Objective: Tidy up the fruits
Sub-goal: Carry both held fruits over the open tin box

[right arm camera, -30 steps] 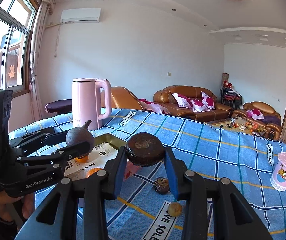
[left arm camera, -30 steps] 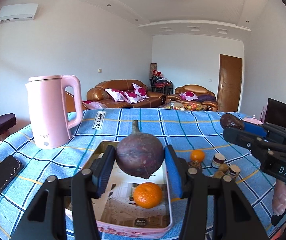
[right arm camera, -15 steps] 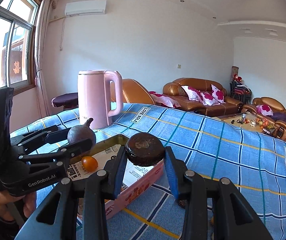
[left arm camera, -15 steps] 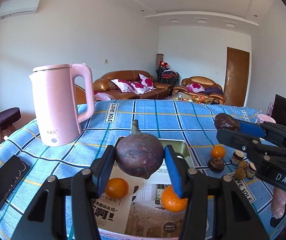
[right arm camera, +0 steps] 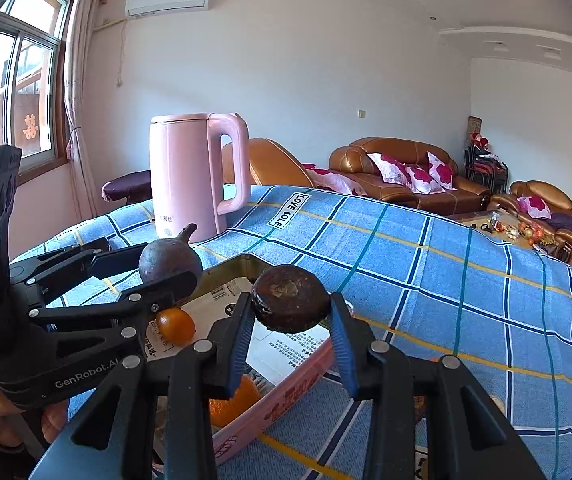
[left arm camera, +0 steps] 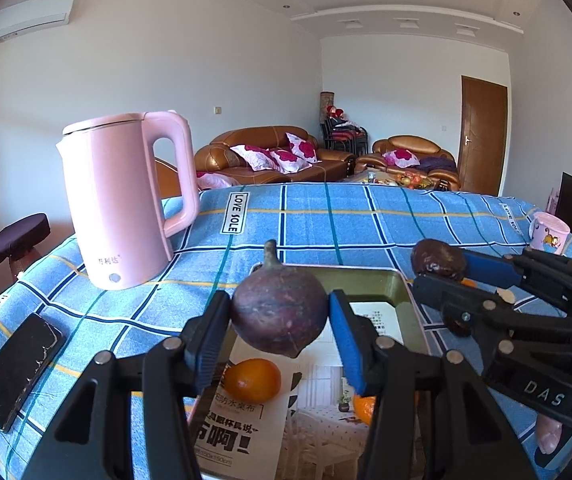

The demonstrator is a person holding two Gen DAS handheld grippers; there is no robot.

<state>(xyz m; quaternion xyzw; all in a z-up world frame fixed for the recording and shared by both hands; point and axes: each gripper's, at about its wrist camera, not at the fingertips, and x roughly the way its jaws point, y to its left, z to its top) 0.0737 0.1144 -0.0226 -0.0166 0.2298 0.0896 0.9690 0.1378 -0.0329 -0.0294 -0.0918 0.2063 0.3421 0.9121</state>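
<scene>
My left gripper (left arm camera: 280, 322) is shut on a dark purple mangosteen with a stem (left arm camera: 280, 312) and holds it above the pink-walled tin tray (left arm camera: 365, 276). My right gripper (right arm camera: 290, 308) is shut on a round dark brown fruit (right arm camera: 290, 302) above the tray's right side (right arm camera: 286, 396). Two oranges lie in the tray, one (left arm camera: 252, 380) at its left and one (left arm camera: 363, 408) partly hidden behind my left gripper's right finger. The right gripper (left arm camera: 439, 264) shows at the right of the left wrist view, and the left gripper (right arm camera: 170, 260) at the left of the right wrist view.
A pink kettle (left arm camera: 122, 200) stands on the blue checked tablecloth (left arm camera: 325, 220) at the back left. A black phone (left arm camera: 18, 368) lies near the left edge. A pink cup (left arm camera: 547, 234) stands at the far right. Sofas stand beyond the table.
Both grippers have moved left and forward over the tray with their fruits still held. The kettle now looks closer, and the small fruits on the cloth at the right are out of sight.
</scene>
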